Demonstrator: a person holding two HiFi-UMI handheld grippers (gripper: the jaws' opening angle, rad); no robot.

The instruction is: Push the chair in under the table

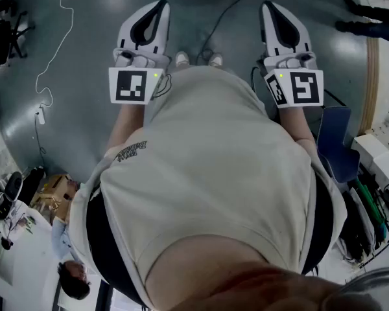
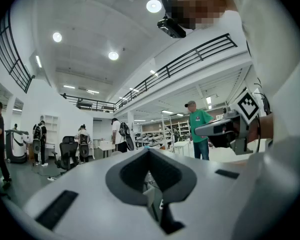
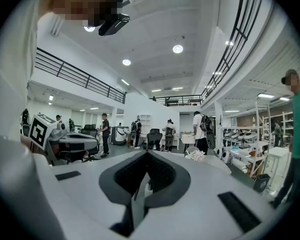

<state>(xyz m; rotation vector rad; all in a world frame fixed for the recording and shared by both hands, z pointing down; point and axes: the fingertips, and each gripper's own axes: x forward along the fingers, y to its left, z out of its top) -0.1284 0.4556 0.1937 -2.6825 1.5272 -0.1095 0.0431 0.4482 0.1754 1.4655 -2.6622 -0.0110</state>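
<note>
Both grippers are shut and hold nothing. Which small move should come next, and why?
Probably turn right toward the blue chair: the left gripper and right gripper, both shut and empty, hang over the floor, and neither touches the chair.

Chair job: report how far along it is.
Nothing looks done yet. The left gripper and right gripper are shut, empty, held level over the floor. The blue chair stands at the head view's right, untouched. Still to do: reach it and push it in.
</note>
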